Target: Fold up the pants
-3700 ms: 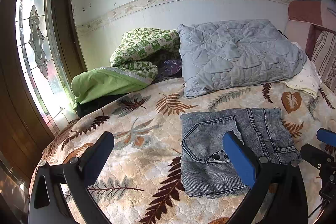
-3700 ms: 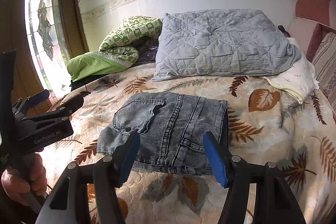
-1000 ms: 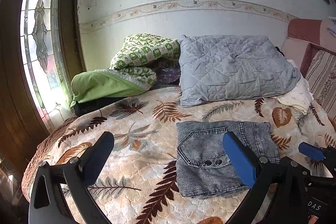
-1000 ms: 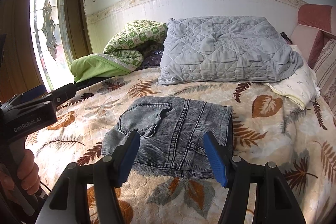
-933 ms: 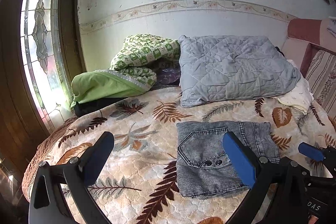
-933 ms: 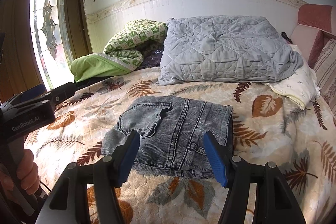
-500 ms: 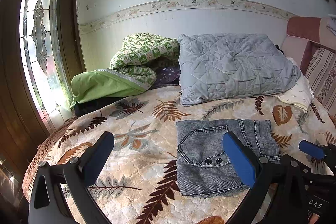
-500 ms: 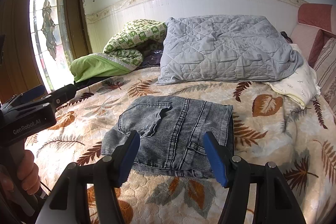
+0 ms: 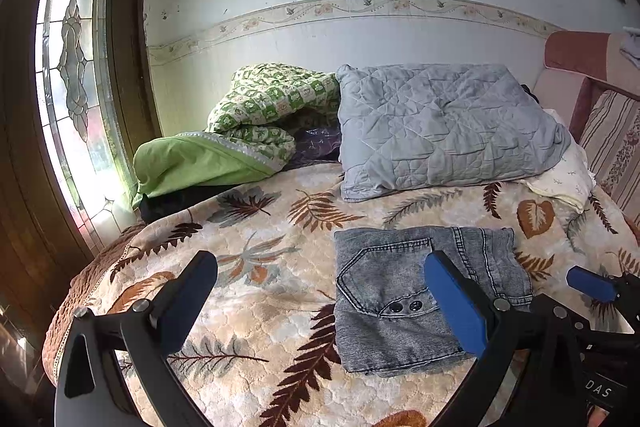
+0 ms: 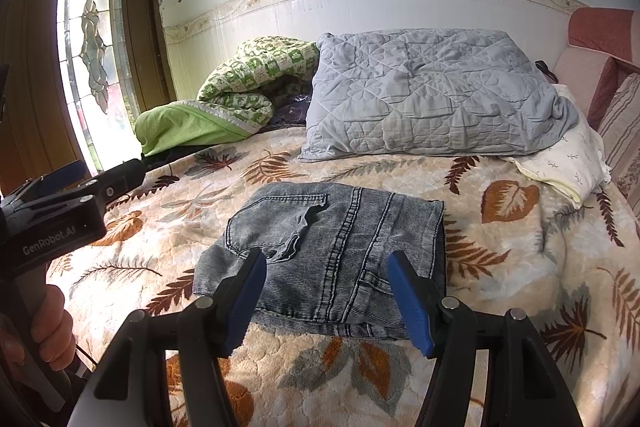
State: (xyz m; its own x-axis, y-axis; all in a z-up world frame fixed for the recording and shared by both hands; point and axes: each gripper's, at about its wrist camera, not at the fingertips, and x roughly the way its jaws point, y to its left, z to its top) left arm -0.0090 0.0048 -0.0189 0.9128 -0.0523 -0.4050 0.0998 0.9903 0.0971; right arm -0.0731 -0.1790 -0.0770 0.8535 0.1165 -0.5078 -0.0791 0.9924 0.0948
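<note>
A pair of grey-blue jeans (image 9: 404, 291) (image 10: 332, 247) lies folded into a compact rectangle on the leaf-patterned bedspread (image 9: 260, 267) (image 10: 520, 259), back pocket and two dark buttons showing. My left gripper (image 9: 320, 291) hovers open above the bed, left of and in front of the jeans, with nothing between its blue-padded fingers. My right gripper (image 10: 326, 291) is open too, held just in front of the jeans' near edge without touching them. The left gripper's body (image 10: 60, 211) shows at the left of the right wrist view, in a person's hand (image 10: 52, 327).
A grey quilted pillow (image 9: 440, 127) (image 10: 432, 95) and a green checked blanket (image 9: 256, 131) (image 10: 240, 95) lie at the back by the wall. A cream pillow (image 10: 564, 163) sits at the right by a striped headboard (image 9: 612, 147). A stained-glass door (image 9: 76, 67) stands left.
Since 3.7 seconds ago both grippers have drawn back a little from the jeans and tilted up. Over the last second nothing has moved.
</note>
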